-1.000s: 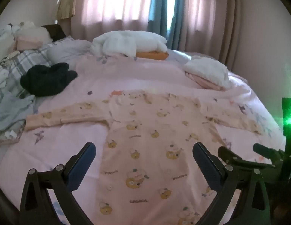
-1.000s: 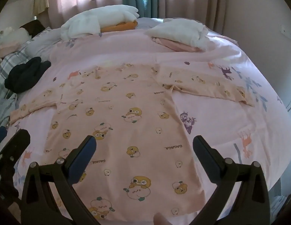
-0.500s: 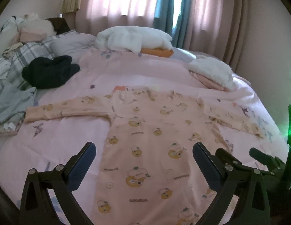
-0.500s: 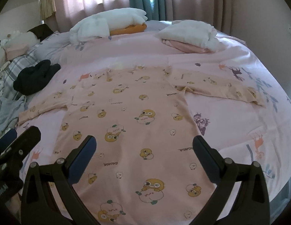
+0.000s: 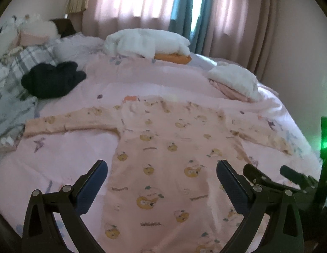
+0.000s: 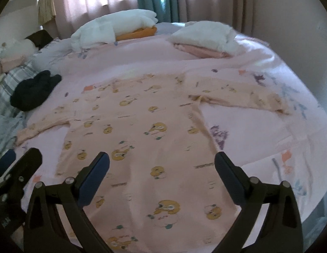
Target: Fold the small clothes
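Baby top lies flat on the bed, both sleeves spread — unfolded. Left hand-held gripper and right hand-held gripper have drawn back slightly over the hem, both agape and empty — first fold pending.

We see pink curtains with a teal strip at the far wall, and a plaid pillow far left.
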The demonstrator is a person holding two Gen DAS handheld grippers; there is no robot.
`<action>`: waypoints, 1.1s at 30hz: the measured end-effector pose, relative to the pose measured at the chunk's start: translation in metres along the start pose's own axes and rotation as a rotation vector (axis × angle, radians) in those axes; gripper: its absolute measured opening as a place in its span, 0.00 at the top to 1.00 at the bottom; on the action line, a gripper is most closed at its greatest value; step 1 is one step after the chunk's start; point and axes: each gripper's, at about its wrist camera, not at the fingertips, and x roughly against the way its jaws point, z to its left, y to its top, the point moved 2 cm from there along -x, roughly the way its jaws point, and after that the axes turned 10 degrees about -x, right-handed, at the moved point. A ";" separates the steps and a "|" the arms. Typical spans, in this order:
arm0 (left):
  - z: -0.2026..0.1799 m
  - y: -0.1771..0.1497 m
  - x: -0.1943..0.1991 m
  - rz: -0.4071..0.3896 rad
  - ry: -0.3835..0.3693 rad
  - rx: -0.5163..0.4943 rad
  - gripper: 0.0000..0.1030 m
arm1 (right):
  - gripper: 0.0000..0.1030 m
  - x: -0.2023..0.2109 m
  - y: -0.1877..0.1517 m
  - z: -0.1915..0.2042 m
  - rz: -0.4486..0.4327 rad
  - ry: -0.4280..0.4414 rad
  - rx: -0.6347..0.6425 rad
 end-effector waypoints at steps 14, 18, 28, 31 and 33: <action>0.004 0.000 0.003 0.001 0.047 0.012 0.01 | 0.05 -0.001 0.002 0.000 -0.028 -0.152 0.075; 0.004 0.000 0.005 0.003 0.042 0.007 0.01 | 0.05 0.001 0.002 -0.001 -0.027 -0.141 0.068; 0.014 0.003 0.009 -0.024 0.043 0.041 0.01 | 0.05 0.008 0.000 -0.001 -0.032 -0.118 0.048; 0.016 0.002 0.007 -0.013 0.053 0.041 0.01 | 0.05 0.010 0.000 0.001 -0.045 -0.133 0.065; 0.017 0.002 0.007 -0.012 0.048 0.047 0.01 | 0.05 0.010 0.000 0.001 -0.049 -0.131 0.070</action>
